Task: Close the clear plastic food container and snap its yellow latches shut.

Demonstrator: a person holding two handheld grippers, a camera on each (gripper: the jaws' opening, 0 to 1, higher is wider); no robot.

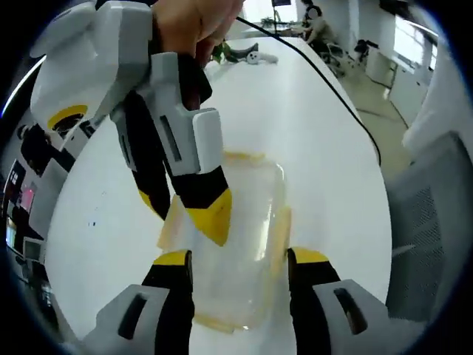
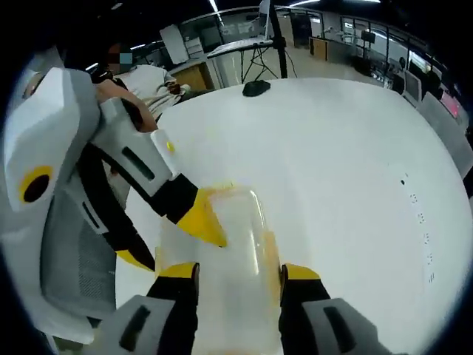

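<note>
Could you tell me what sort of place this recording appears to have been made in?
Probably an open-plan office or lab. The clear container sits on a long white table; behind it stand desks under ceiling strip lights, with a seated person at the far end.

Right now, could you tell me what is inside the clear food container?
Through the clear food container nothing shows but the white table; it looks empty. The right hand-held gripper covers one corner, so that part stays unseen.

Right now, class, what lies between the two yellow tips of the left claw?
In the left gripper view, the clear container with its yellow latches lies between the left claw tips, on the white table.
</note>
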